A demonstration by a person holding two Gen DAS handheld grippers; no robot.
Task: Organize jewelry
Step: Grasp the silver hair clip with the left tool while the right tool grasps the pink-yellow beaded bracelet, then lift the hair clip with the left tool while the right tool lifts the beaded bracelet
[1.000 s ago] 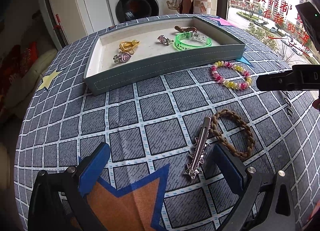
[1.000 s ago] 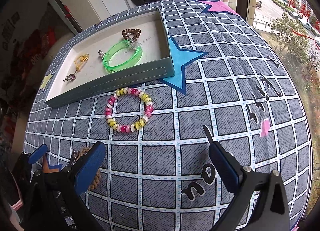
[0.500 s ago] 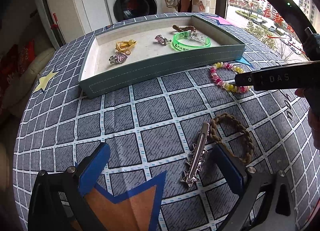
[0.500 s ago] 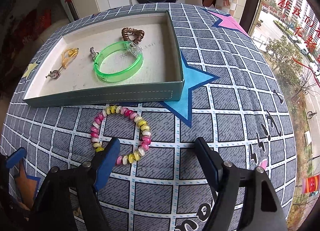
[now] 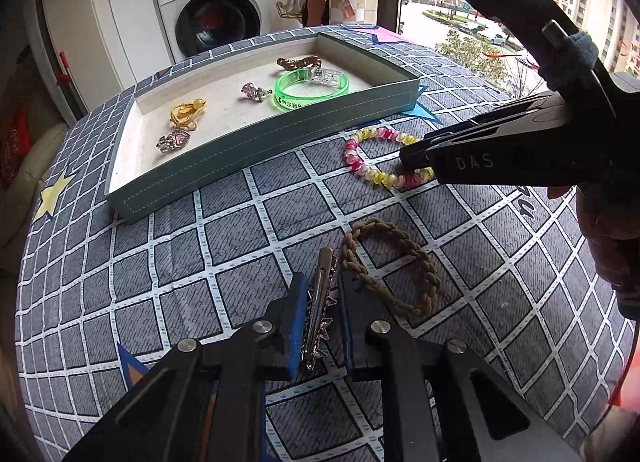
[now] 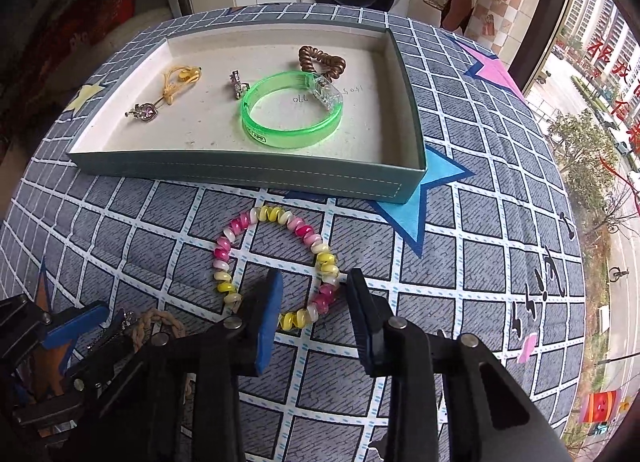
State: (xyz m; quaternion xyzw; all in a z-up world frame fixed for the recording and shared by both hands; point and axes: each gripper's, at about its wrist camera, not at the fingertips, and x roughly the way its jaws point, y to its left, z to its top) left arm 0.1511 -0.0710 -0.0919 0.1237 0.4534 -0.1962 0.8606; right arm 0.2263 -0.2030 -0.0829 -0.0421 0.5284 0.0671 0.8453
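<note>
My left gripper (image 5: 320,282) is closed on a silver spiked hair clip (image 5: 318,302) that lies on the checked cloth, next to a brown braided hair tie (image 5: 390,266). My right gripper (image 6: 314,282) is partly closed around the near side of a pink-and-yellow spiral bracelet (image 6: 276,266), its jaws either side of the coil and still apart. It also shows in the left wrist view (image 5: 416,156) over the bracelet (image 5: 380,158). The grey-green tray (image 6: 248,174) behind holds a green bangle (image 6: 292,114), a brown coil tie (image 6: 322,60), a yellow cord (image 6: 180,76) and small charms.
A washing machine (image 5: 216,18) stands beyond the table's far edge. A window is on the right. Star patches mark the cloth, a blue one (image 6: 424,190) at the tray's near right corner.
My left gripper has closed from wide open onto the hair clip. My right gripper has moved forward over the spiral bracelet and its jaws have narrowed around the near coils.
</note>
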